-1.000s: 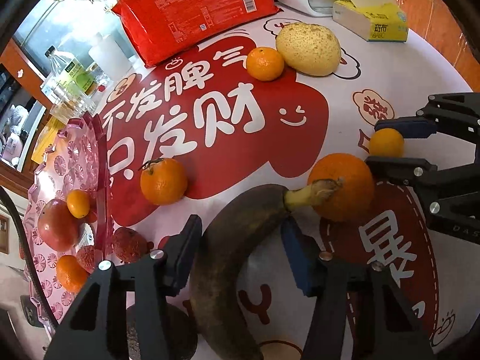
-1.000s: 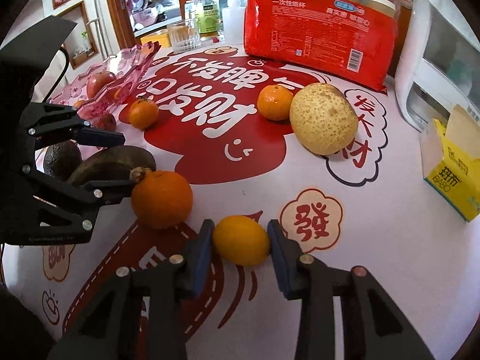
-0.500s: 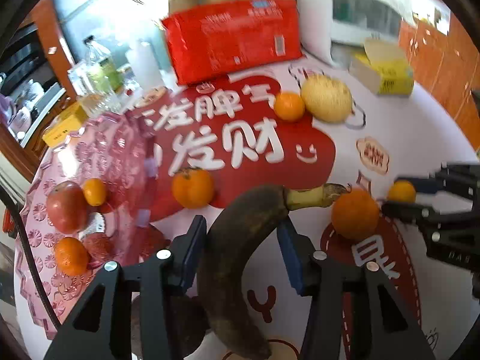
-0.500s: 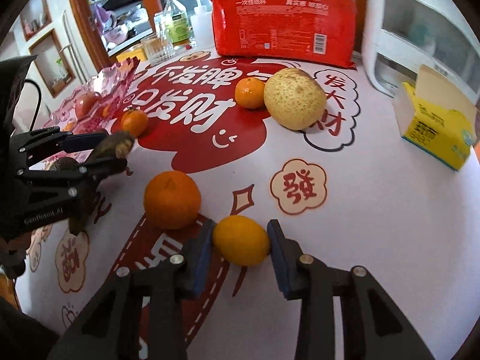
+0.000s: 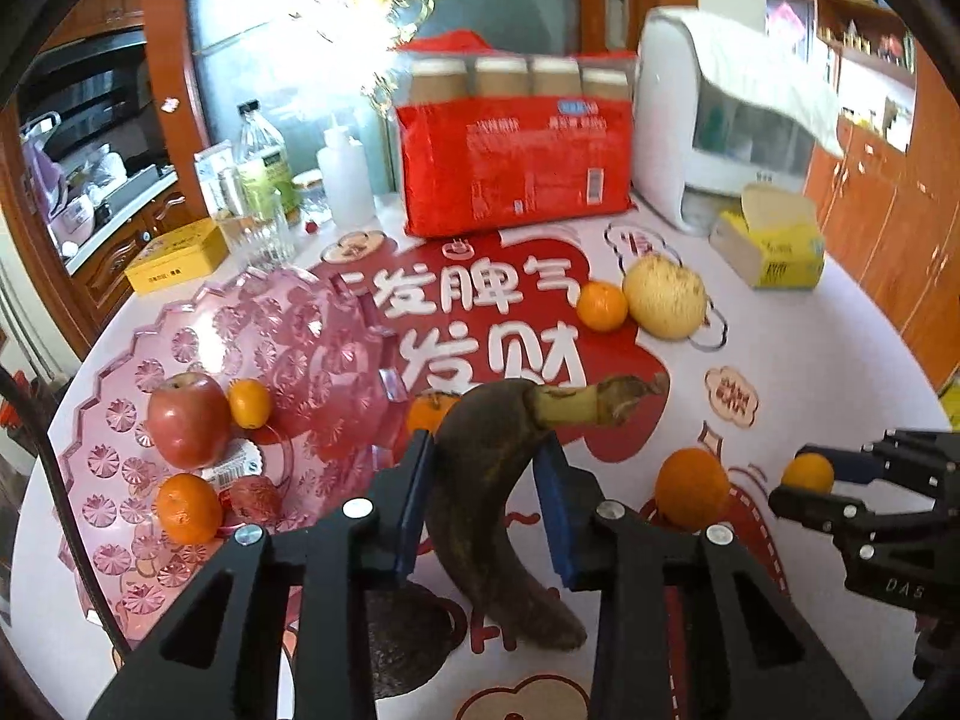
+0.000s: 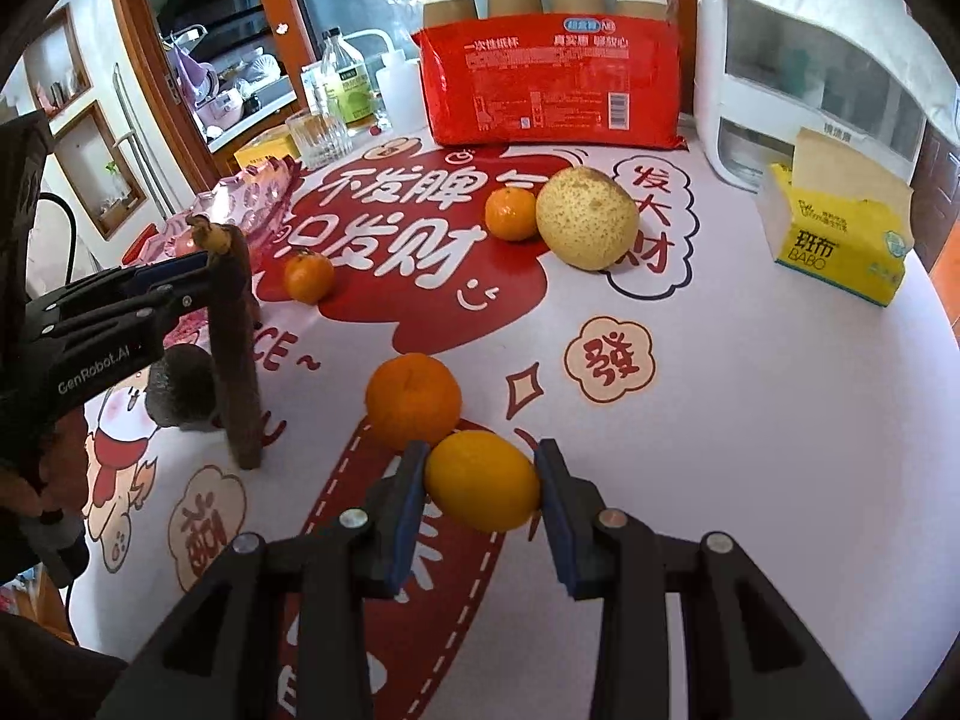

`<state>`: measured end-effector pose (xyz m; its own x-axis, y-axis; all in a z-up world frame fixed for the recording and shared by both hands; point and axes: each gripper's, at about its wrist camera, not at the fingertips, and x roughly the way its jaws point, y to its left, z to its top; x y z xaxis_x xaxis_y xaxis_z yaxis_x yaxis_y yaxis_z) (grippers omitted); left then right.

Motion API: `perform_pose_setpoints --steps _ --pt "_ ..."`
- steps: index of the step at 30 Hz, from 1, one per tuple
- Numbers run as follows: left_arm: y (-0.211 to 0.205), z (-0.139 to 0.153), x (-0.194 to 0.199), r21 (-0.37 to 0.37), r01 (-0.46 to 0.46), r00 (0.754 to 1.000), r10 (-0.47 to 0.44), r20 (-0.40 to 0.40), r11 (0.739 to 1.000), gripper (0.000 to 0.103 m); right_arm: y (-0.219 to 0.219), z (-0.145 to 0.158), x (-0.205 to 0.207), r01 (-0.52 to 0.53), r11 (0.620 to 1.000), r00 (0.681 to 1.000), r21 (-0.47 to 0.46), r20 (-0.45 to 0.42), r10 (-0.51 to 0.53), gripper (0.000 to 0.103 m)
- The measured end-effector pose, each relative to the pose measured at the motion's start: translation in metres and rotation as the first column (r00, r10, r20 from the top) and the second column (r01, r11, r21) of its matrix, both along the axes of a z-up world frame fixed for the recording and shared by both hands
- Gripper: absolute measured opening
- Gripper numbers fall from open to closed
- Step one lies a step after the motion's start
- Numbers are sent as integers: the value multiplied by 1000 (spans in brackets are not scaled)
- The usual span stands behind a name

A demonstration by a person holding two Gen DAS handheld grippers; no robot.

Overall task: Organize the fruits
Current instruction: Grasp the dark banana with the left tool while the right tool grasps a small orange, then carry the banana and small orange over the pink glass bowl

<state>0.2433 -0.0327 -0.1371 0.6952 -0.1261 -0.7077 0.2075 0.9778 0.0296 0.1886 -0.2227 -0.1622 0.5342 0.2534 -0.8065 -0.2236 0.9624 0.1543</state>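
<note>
My left gripper (image 5: 485,498) is shut on a dark overripe banana (image 5: 492,492) and holds it above the table, stem up; it also shows in the right wrist view (image 6: 234,348). My right gripper (image 6: 483,480) is shut on a small yellow-orange citrus (image 6: 483,480), lifted just off the table. A pink glass fruit tray (image 5: 288,324) at the left holds an apple (image 5: 187,417), two small oranges and a lychee. An orange (image 5: 690,487) lies between the grippers. Another orange (image 5: 602,306) and a pale pear (image 5: 665,297) lie further back.
A dark avocado (image 5: 402,642) lies under my left gripper. A small orange (image 6: 308,277) sits by the tray. A red cup package (image 5: 516,168), bottles, a glass, a white appliance (image 5: 720,120) and a yellow tissue box (image 5: 771,246) stand at the back.
My left gripper has lifted the banana off the table and tilted it stem up, nearer the tray. My right gripper has raised the citrus slightly.
</note>
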Motion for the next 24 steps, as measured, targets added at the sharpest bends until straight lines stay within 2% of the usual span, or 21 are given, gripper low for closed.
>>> perform_pose_setpoints --steps 10,14,24 --pt "20 43 -20 -106 -29 989 44 142 994 30 12 27 -14 -4 1000 998 3 55 4 36" --pt "28 60 -29 -134 -34 983 58 175 990 30 20 39 -18 -11 1000 997 6 78 10 36" --pt "76 106 -59 -181 -85 949 135 285 980 30 59 72 -25 -64 998 987 22 150 60 36"
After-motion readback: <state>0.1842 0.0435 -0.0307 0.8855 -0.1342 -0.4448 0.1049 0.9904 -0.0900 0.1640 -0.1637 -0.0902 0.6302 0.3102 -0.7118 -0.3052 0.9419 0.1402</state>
